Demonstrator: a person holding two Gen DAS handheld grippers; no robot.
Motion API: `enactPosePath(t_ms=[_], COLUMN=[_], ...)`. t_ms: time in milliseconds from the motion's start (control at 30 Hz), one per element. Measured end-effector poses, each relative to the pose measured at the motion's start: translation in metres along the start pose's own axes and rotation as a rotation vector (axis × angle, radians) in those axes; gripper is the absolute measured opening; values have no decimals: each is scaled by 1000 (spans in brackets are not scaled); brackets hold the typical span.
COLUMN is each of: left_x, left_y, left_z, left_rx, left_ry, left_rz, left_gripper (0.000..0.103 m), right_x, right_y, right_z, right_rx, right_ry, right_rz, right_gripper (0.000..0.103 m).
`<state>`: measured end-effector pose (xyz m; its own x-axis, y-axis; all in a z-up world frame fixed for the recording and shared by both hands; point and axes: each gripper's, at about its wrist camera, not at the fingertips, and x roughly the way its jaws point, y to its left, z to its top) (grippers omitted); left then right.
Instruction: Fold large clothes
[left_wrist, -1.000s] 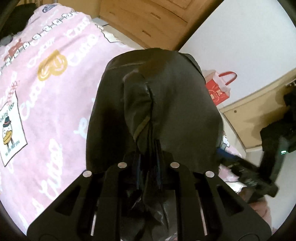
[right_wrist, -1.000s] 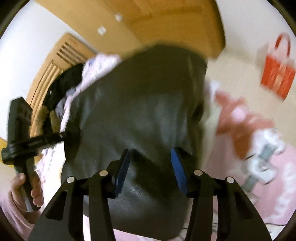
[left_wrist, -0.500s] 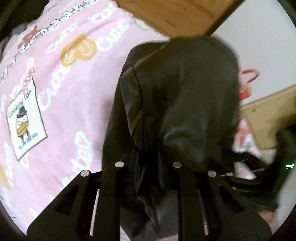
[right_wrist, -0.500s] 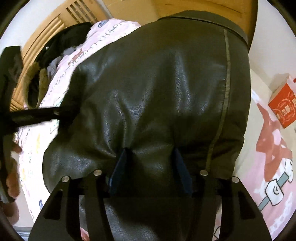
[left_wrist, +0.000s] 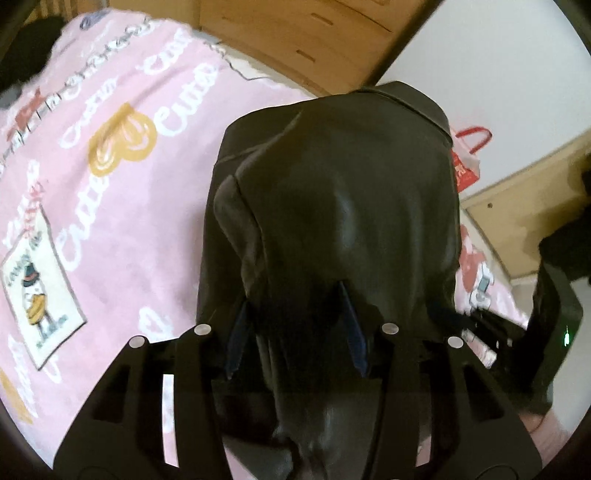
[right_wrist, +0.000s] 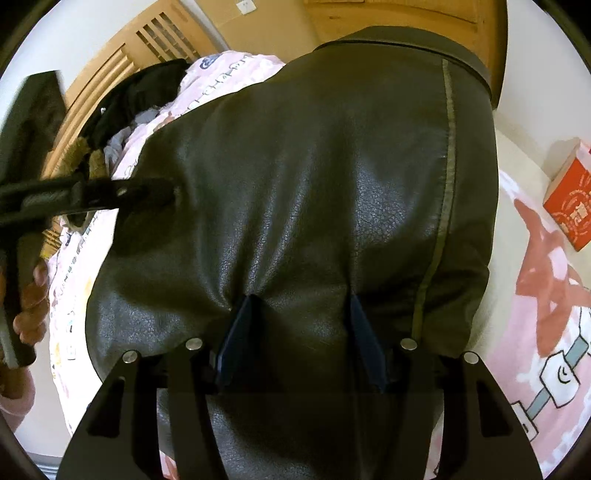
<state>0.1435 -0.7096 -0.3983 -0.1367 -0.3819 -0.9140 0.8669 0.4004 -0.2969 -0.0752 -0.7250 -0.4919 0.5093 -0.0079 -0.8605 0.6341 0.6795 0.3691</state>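
The left gripper (left_wrist: 295, 321) is opening its jaws, with a fold of the dark leather jacket (left_wrist: 343, 206) between them, though the pads do not seem to squeeze it. The right gripper (right_wrist: 301, 332) has its jaws about half apart, with jacket bunched between them. The jacket lies on the pink blanket (left_wrist: 110, 166), its lower edge hidden at 6 o'clock.

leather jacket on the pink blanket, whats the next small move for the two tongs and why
Probably draw both tongs back off the leather jacket. It lies folded on the pink blanket, the left tongs are opening with leather between the blue pads, and the right tongs stand apart around a bulge, so the fold looks placed.
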Motion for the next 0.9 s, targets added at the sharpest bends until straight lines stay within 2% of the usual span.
enactPosePath(t_ms=[33, 100, 133, 167, 300, 367, 467, 533, 567, 633, 667, 733, 833, 900], left_x=[9, 16, 17, 16, 4, -4, -15, -23, -25, -27, -25, -10, 23, 35], left_y=[5, 9, 10, 9, 1, 4, 8, 11, 12, 16, 20, 30, 48, 45], left_z=[4, 6, 5, 4, -4, -9, -19, -28, -30, -38, -41, -41, -34, -23], left_rx=[-27, -61, -78, -84, -50, -68, -88, -119, -128, -155, -174, -199, -262, -225], left_ry=[32, 37, 27, 15, -46, -72, -106, -125, -132, -143, -138, -112, -58, -49], left_rz=[4, -40, -79, -88, -94, -97, -92, -113, -115, -119, -114, -104, -97, -43], left_gripper=[45, 31, 21, 17, 11, 9, 9, 8, 8, 8, 8, 9, 10, 10], right_x=[3, -2, -6, -13, -55, -77, -93, -86, -75, -46, -24, 16, 42, 44], right_y=[2, 2, 2, 4, 11, 14, 11, 8, 5, 2, -1, -11, -15, -16], right_z=[3, 4, 3, 3, 6, 15, 45, 70, 89, 117, 129, 137, 137, 137], right_rx=[4, 14, 15, 12, -17, -61, -108, -128, -135, -151, -158, -126, -120, -95], right_ry=[-1, -12, -20, -30, -111, -167, -208, -205, -174, -93, -43, 74, 77, 63], right_rz=[0, -5, -9, -16, -9, -36, -78, -102, -105, -141, -192, -226, -239, -245], right_gripper=[55, 55, 54, 54, 54, 65, 67, 67, 66, 63, 58, 54, 54, 54])
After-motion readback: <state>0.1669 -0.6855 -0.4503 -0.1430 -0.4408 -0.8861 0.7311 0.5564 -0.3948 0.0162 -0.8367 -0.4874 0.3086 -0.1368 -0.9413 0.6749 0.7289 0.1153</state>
